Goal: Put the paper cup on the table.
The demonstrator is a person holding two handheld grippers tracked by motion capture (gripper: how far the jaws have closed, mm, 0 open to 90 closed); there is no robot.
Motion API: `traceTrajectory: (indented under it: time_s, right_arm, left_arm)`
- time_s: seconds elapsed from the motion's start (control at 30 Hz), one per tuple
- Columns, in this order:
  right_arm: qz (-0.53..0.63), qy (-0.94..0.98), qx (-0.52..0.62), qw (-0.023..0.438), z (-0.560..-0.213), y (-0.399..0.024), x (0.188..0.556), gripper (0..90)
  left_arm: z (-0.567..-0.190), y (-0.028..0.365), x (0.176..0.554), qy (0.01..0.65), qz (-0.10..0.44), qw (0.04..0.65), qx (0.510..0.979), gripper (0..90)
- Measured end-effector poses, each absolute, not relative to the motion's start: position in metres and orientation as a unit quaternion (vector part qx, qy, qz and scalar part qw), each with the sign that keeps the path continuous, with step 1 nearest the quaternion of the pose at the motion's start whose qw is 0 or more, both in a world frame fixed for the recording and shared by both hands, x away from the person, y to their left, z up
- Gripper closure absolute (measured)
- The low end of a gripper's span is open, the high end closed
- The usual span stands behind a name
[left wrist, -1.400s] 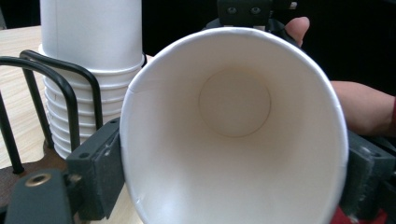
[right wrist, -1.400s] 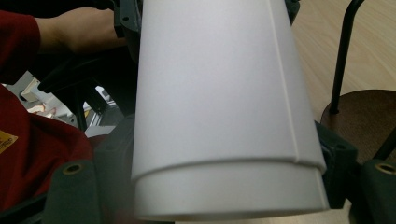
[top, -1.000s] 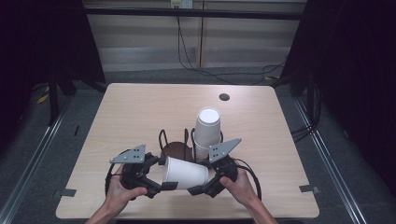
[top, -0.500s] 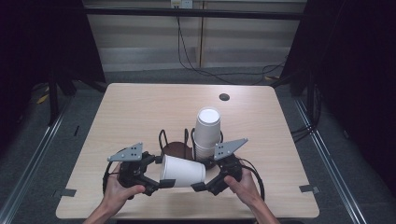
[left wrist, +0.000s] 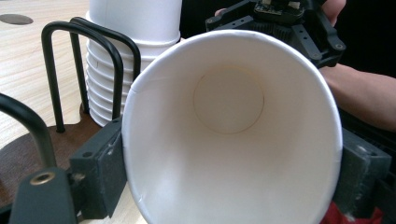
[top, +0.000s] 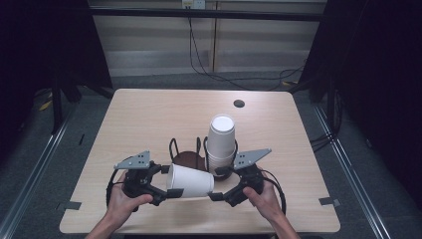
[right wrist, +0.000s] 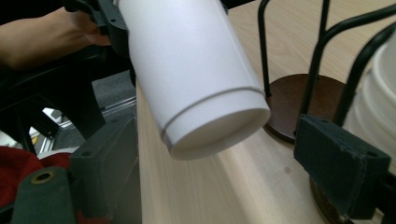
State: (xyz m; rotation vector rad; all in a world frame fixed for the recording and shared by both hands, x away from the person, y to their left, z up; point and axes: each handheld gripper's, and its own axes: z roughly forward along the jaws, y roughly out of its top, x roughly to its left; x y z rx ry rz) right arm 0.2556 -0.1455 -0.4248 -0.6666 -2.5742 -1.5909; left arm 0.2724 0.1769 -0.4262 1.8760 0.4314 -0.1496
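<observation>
Low in the frame's centre, the left gripper [top: 171, 191] clamps 1 paper cup [top: 190, 180] by its rim, jaws just easing; the right gripper [top: 219, 185] stands apart around its base. Likely a handover: right must close next.

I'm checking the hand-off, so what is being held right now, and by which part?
The left claw holds the paper cup by its open rim end; the right claw stands open around its base.

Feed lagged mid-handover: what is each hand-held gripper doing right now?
Left hand-held gripper: shut on the white paper cup at its rim, jaws just easing open.
Right hand-held gripper: open around the cup's base.
</observation>
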Motion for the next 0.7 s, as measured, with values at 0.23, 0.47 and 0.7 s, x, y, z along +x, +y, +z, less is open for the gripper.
traceTrajectory:
  time_s: [0.23,0.47,0.7]
  right_arm:
    - [-0.513,-0.823,-0.244,-0.009,-0.426,-0.152,0.257,14.0]
    - [-0.505,-0.820,-0.266,-0.037,-0.427,-0.156,0.255,14.0]
    - [-0.505,-0.816,-0.276,-0.041,-0.427,-0.157,0.255,14.1]
  left_arm:
    - [-0.427,0.180,0.272,0.191,-0.068,0.543,0.815,14.5]
    - [-0.420,0.192,0.276,0.201,-0.064,0.519,0.828,14.6]
    - [-0.418,0.206,0.276,0.202,-0.057,0.495,0.843,14.6]
